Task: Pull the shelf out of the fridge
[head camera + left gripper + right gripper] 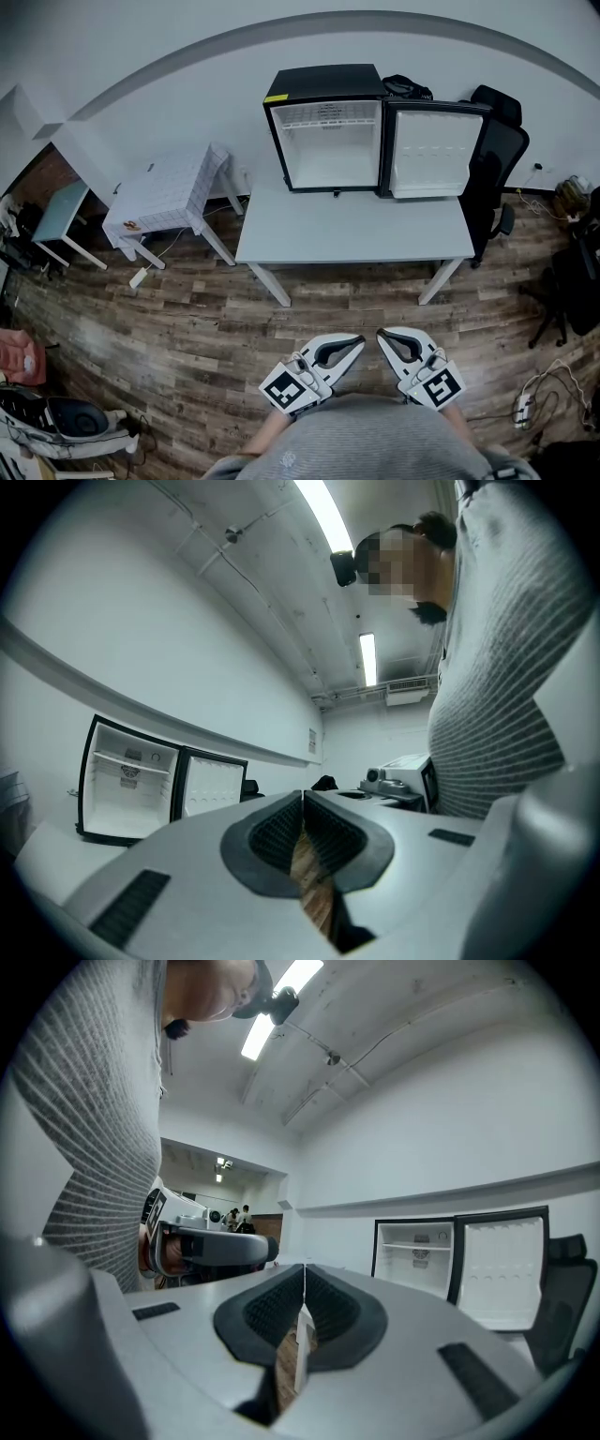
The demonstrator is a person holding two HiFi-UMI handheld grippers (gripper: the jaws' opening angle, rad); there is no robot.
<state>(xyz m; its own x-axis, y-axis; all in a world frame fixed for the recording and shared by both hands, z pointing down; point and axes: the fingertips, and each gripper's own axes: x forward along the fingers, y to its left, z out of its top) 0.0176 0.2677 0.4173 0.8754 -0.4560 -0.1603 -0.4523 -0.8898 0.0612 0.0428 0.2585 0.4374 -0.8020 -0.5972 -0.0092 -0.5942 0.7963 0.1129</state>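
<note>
Both sets of jaws are together, nothing held: left gripper (359,341) and right gripper (382,336) well short of fridge (323,82). Shelf (325,116) high inside, wire I think. Risk: arriving closed just shoves it; hard yank drags fridge across table (356,239).

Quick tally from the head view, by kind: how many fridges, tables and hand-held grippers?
Fridges: 1, the open fridge
Tables: 3, white table, cloth-covered table, teal-topped table
Hand-held grippers: 2, left hand-held gripper, right hand-held gripper
Total: 6
</note>
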